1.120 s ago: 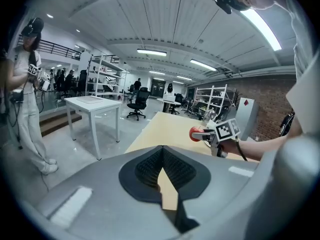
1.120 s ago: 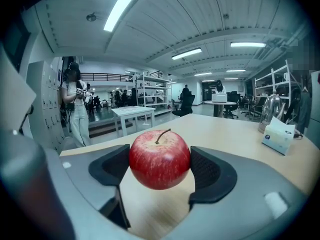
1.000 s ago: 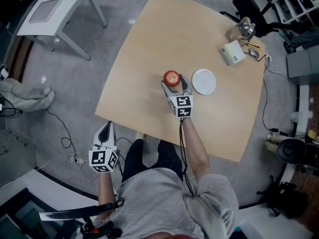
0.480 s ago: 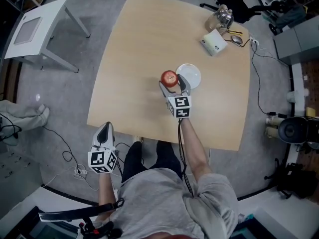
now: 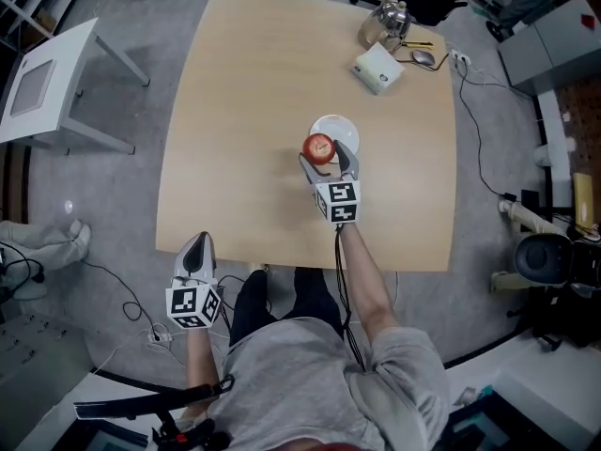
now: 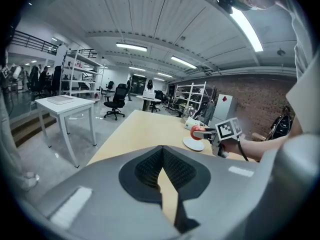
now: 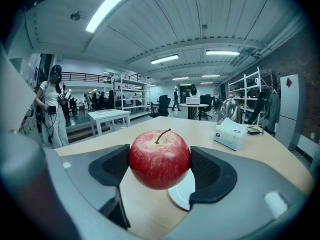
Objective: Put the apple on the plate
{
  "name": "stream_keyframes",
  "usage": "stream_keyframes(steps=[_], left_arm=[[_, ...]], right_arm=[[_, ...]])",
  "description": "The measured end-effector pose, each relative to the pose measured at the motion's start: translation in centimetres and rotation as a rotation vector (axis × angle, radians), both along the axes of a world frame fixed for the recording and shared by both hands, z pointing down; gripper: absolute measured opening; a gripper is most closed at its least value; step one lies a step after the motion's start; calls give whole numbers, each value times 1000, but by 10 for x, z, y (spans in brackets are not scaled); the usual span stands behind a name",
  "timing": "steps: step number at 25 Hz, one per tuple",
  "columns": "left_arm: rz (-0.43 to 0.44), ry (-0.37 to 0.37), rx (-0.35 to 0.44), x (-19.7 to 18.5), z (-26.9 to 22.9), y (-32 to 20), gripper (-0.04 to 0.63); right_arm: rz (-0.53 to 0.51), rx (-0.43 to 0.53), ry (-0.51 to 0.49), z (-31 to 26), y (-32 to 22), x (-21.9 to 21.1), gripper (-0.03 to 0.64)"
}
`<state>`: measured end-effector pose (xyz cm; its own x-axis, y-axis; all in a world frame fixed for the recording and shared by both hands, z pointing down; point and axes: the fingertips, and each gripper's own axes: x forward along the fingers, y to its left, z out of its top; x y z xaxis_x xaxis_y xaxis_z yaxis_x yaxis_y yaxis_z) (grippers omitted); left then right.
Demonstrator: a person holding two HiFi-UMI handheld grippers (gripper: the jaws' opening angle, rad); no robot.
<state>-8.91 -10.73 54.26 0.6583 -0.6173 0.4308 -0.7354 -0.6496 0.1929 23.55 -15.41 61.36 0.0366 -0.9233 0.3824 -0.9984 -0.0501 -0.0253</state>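
Observation:
A red apple hangs above the wooden table, with my right gripper shut on it. In the right gripper view the pads press both sides of the apple. The small white plate lies just beyond and partly under it. The plate's rim shows below the fruit, slightly to the right. My left gripper hovers off the table's near edge, over the floor, its fingertips together and empty. From there I see the apple above the plate.
A white tissue box, a glass kettle and a mouse sit at the table's far right corner. A white side table stands on the floor at left, where cables also lie. A person stands far left.
My right gripper has carried the apple rightward, from well left of the plate to over its near edge. The left gripper moved along beside the table, still shut.

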Motion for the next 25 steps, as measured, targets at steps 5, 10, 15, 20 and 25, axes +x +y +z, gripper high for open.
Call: stream_keyframes(steps=[5, 10, 15, 20, 25], left_arm=[[25, -5, -3, 14, 2, -1, 20], [38, -13, -13, 28, 7, -5, 20], [46, -20, -20, 39, 13, -10, 20], [56, -31, -31, 50, 19, -12, 20], [59, -39, -38, 61, 24, -16, 20]], right_arm=[[31, -7, -1, 5, 5, 18, 383], [58, -21, -4, 16, 7, 38, 383], [66, -36, -10, 29, 6, 50, 383], [68, -56, -14, 43, 6, 59, 383], [69, -64, -23, 53, 2, 70, 383]])
